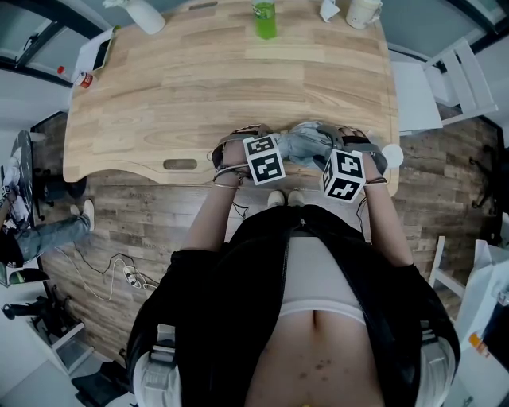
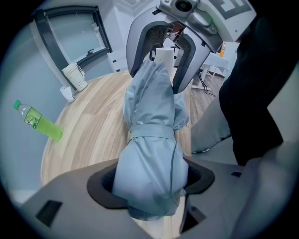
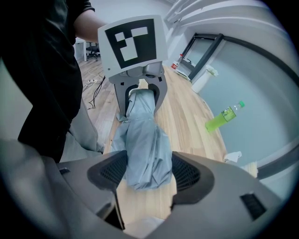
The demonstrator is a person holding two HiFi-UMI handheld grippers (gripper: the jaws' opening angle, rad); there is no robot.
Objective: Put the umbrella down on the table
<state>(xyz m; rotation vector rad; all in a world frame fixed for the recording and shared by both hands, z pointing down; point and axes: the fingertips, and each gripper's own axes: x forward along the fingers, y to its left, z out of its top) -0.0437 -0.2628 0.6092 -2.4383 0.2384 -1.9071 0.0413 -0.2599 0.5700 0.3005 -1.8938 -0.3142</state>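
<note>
A folded grey-blue umbrella point(image 1: 306, 143) lies crosswise at the near edge of the wooden table point(image 1: 223, 79), held between both grippers. My left gripper point(image 1: 266, 155) is shut on one end of it, the fabric bunched between the jaws point(image 2: 152, 186). My right gripper point(image 1: 342, 171) is shut on the other end point(image 3: 149, 179). In the left gripper view the umbrella point(image 2: 152, 140), tied with its strap, runs away to the right gripper point(image 2: 173, 51). In the right gripper view the umbrella point(image 3: 142, 144) runs to the left gripper point(image 3: 140, 88). Whether it rests on the tabletop I cannot tell.
A green bottle point(image 1: 264, 17) and a white mug point(image 1: 363, 11) stand at the table's far edge, with a white bottle point(image 1: 143, 12) at the far left. A white chair point(image 1: 453, 79) stands right of the table. Cables point(image 1: 119, 274) lie on the floor.
</note>
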